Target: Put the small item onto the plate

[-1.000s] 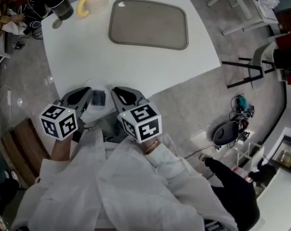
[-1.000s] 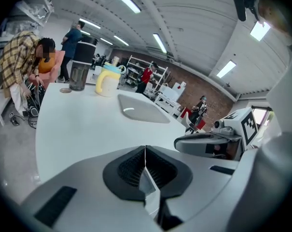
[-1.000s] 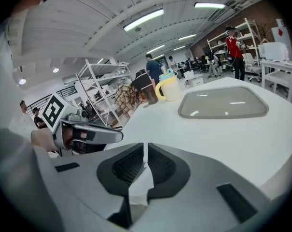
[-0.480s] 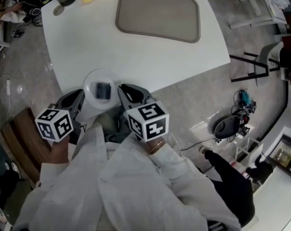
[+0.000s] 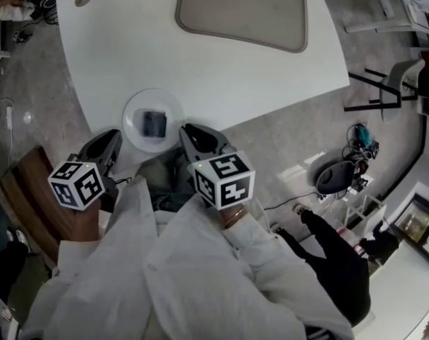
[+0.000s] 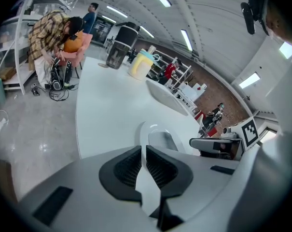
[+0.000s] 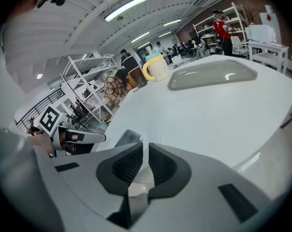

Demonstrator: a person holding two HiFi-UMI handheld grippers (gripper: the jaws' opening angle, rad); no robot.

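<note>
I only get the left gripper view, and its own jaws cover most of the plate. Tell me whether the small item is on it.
Observer: Yes. The head view shows the small dark item lying flat in the middle of the plate.
Operator: Report the right hand-held gripper's jaws. I see it only side-on.
Observer: In its own view the right hand-held gripper is shut, with nothing between the jaws.
</note>
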